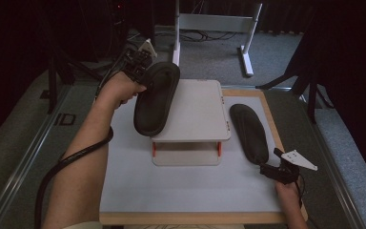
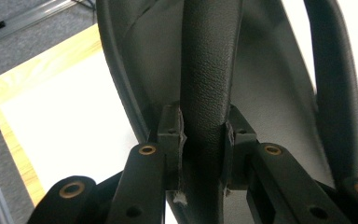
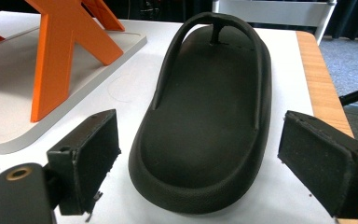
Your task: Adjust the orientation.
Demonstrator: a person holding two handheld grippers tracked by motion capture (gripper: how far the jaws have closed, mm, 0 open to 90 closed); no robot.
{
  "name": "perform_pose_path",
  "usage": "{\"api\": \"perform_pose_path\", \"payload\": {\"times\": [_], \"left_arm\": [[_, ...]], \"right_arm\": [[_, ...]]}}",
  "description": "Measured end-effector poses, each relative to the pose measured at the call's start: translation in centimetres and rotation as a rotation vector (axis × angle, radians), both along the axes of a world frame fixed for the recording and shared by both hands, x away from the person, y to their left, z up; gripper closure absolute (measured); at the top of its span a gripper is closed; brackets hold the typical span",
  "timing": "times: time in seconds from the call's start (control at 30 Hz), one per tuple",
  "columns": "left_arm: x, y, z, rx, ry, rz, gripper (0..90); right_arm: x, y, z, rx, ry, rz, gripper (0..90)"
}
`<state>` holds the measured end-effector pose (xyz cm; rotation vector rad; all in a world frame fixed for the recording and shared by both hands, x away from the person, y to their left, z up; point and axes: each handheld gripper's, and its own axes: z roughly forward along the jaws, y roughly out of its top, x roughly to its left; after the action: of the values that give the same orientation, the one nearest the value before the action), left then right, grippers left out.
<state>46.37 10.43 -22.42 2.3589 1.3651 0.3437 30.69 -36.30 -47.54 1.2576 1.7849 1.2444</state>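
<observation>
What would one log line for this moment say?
left gripper: shut on raised flip-flop strap | right gripper: open at second flip-flop heel

We count two black flip-flops: one lifted over the stand, one lying flat on the table. We count one white two-tier stand with orange legs, one table, and two grippers, the left and the right.
</observation>
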Motion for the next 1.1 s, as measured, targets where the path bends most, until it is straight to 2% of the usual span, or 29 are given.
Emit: {"api": "perform_pose_path", "payload": {"times": [0.07, 0.17, 0.47, 0.5, 0.57, 0.67, 0.8, 0.83, 0.97, 1.0, 1.07, 1.1], "left_arm": [[0.1, -0.6, -0.1, 0.015, 0.009, 0.003, 73.7], [0.3, -1.2, -0.3, 0.006, 0.023, 0.02, 73.8], [0.3, -2.1, -1.1, -0.07, 0.06, 0.093, 73.8], [0.3, -2.2, -1.2, -0.068, 0.061, 0.106, 73.8], [0.2, -2.1, -1.2, -0.099, 0.058, 0.144, 73.8], [0.2, -2.1, -1.3, -0.116, 0.061, 0.183, 73.8], [0.3, -2.8, -1.8, -0.092, 0.075, 0.173, 73.7], [0.4, -2.8, -1.9, -0.099, 0.079, 0.177, 73.7], [0.7, -2.9, -2.6, -0.061, 0.094, 0.184, 73.6], [0.7, -2.9, -2.7, -0.072, 0.094, 0.187, 73.5], [0.8, -3.0, -2.7, -0.059, 0.094, 0.185, 73.5], [0.8, -2.9, -2.7, -0.068, 0.095, 0.189, 73.4]], "right_arm": [[0.0, 0.0, 0.0, 0.0, -0.001, 0.002, 11.7], [0.0, 0.0, 0.0, -0.001, -0.002, 0.005, 11.7], [0.0, 0.1, -0.1, -0.012, 0.002, 0.009, 11.7], [0.0, 0.2, -0.1, -0.015, 0.003, 0.008, 11.8], [0.0, 0.3, -0.1, -0.025, 0.003, 0.009, 11.8], [0.1, 0.4, -0.1, -0.034, 0.004, 0.011, 11.7], [0.1, 0.3, -0.1, -0.032, 0.001, 0.012, 11.8], [0.1, 0.3, -0.1, -0.032, 0.0, 0.012, 11.7], [0.1, 0.3, -0.1, -0.027, 0.001, 0.011, 11.8], [0.1, 0.3, -0.1, -0.028, 0.0, 0.013, 11.7], [0.1, 0.3, -0.1, -0.029, 0.0, 0.013, 11.8], [0.1, 0.3, -0.1, -0.029, 0.0, 0.014, 11.8]]}}
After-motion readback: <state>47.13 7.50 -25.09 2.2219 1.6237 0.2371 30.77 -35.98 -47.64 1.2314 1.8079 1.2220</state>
